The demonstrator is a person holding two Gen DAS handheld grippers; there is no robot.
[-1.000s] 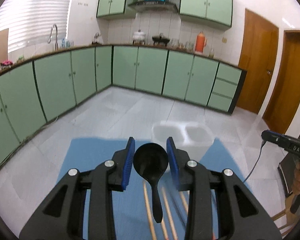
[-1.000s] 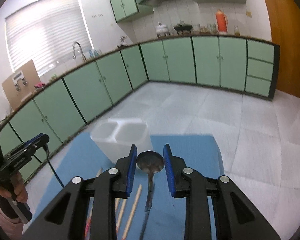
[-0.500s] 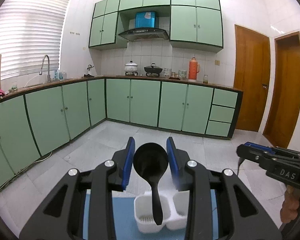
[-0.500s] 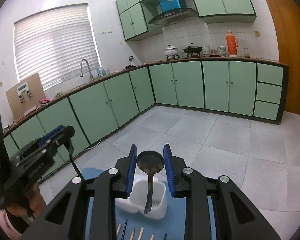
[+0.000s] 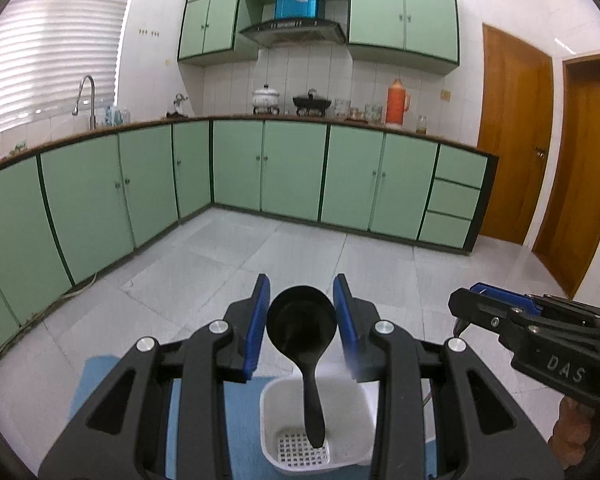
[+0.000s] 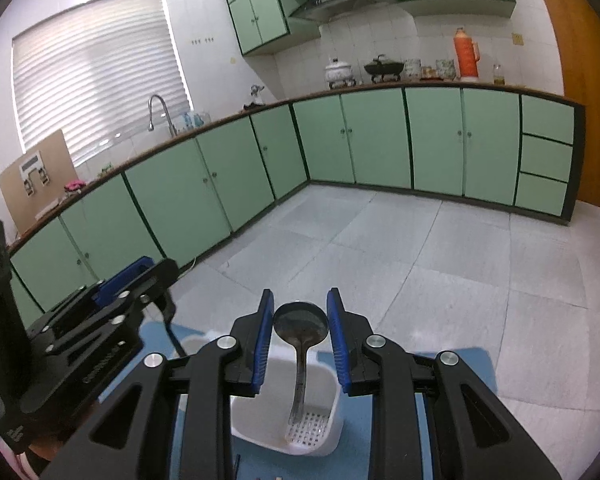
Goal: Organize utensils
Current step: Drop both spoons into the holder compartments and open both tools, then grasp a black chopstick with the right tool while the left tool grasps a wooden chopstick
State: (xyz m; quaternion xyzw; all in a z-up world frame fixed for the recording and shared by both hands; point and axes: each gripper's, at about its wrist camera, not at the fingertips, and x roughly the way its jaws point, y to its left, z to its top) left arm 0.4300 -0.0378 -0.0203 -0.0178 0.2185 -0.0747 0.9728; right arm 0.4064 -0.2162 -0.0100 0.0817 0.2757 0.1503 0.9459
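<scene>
Left gripper [image 5: 302,314] clamped on black ladle [image 5: 303,334] at the bowl, handle hanging over one compartment of white caddy [image 5: 270,420]; right gripper [image 6: 299,322] pinching metal spoon [image 6: 299,328] likewise, handle down in the other compartment. Both probably light and stiff; smooth round bowls likely to swivel, so safer taken at the neck

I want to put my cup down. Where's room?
Bare mat right of the caddy, and a strip left of it. Over the caddy it's crowded: left gripper with black spoon, right gripper with metal spoon.
</scene>
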